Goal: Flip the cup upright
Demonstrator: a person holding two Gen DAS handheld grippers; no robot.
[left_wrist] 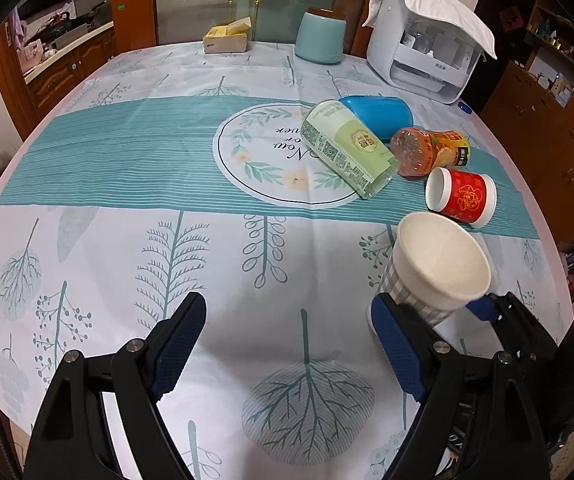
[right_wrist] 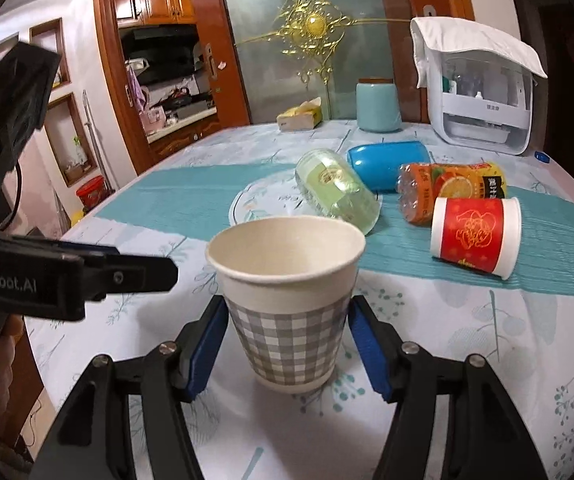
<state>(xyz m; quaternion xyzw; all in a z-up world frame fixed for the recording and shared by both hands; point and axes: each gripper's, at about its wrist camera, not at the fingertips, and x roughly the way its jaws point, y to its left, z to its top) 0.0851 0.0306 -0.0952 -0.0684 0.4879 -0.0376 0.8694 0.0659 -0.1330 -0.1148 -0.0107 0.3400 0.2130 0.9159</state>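
A grey-checked paper cup (right_wrist: 287,304) stands upright on the tablecloth, mouth up. My right gripper (right_wrist: 287,340) has its blue pads on both sides of the cup's lower half, close to or just touching its walls. In the left wrist view the cup (left_wrist: 435,268) is at the right, behind my left gripper's right finger (left_wrist: 399,344). My left gripper (left_wrist: 287,344) is open and empty above the cloth. The left gripper's body also shows at the left of the right wrist view (right_wrist: 67,276).
Behind the cup lie a red-and-white cup (right_wrist: 475,236), a green-labelled bottle (right_wrist: 335,188), an orange juice bottle (right_wrist: 447,188) and a blue case (right_wrist: 387,160). At the back stand a teal canister (right_wrist: 379,106), a tissue box (right_wrist: 299,118) and a white appliance (right_wrist: 483,108).
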